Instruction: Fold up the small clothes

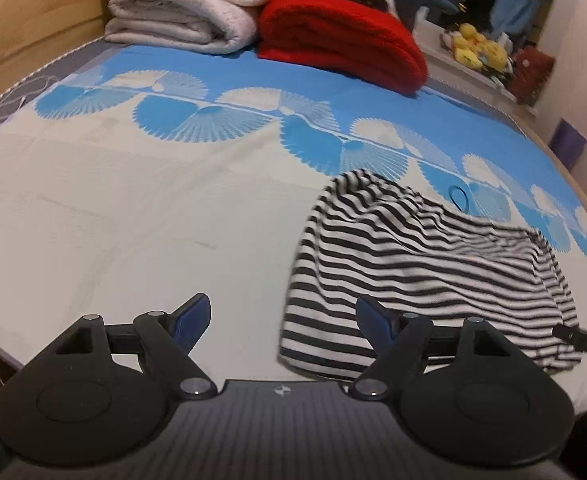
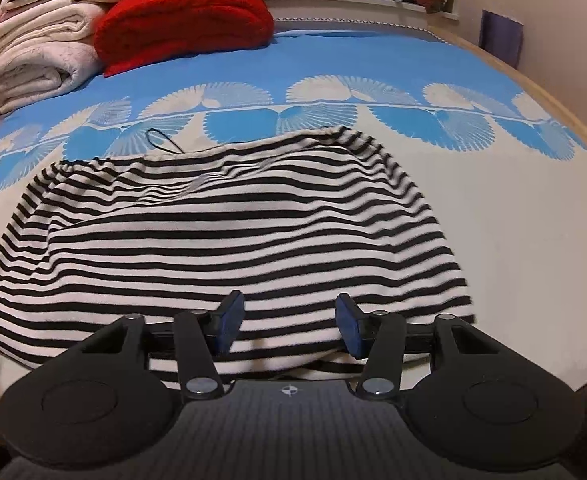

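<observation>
While the right gripper [image 2: 289, 326] is held part-open, nothing pinched, directly over the near hem of the striped garment [image 2: 221, 236], the left gripper [image 1: 283, 326] is kept wide and empty, its right finger over the garment's near left corner. Beyond both claws the cloth is spread, rumpled, on the bedspread [image 2: 493, 208]; further off are listed a red blanket [image 2: 181, 20] and white towels [image 2: 37, 56]. Step judged: approach to the first fold; a lower reach and a pinch on the hem are called for.
</observation>
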Action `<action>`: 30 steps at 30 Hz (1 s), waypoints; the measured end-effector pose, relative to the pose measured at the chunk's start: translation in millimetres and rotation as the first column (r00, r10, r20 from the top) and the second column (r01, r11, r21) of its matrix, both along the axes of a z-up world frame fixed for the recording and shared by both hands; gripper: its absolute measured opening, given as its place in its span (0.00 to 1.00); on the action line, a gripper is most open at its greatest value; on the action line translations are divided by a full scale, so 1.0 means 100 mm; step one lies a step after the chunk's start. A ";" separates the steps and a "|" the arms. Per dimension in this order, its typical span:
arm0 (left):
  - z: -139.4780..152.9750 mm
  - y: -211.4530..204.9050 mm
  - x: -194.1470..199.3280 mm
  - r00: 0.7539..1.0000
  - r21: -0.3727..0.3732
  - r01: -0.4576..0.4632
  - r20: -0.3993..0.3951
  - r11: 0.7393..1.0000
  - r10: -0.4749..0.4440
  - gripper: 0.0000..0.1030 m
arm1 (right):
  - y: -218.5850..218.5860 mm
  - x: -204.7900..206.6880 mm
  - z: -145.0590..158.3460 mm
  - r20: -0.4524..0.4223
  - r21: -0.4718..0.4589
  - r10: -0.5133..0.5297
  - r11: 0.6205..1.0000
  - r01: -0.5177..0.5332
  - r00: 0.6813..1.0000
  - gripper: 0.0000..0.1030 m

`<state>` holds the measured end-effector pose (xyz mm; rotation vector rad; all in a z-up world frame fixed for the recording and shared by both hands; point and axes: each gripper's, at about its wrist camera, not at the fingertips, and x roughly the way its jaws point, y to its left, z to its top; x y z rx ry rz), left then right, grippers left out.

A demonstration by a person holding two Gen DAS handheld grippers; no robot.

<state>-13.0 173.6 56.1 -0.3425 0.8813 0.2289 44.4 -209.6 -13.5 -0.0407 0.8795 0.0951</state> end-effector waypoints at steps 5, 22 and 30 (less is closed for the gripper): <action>0.00 0.31 -0.04 0.994 -0.018 -0.113 -0.001 0.993 0.113 0.81 | 0.37 -0.02 0.01 0.011 0.060 0.103 0.993 -0.104 0.995 0.14; 0.12 0.80 -0.15 0.967 -0.029 -0.248 0.042 0.968 0.249 0.81 | 2.61 -0.38 -0.38 -0.032 0.053 0.672 0.741 -0.670 0.740 0.39; 0.07 0.90 -0.12 0.967 -0.053 -0.252 0.024 0.966 0.254 0.81 | 2.92 -0.37 -0.63 -0.137 -0.019 0.753 0.647 -0.762 0.643 0.77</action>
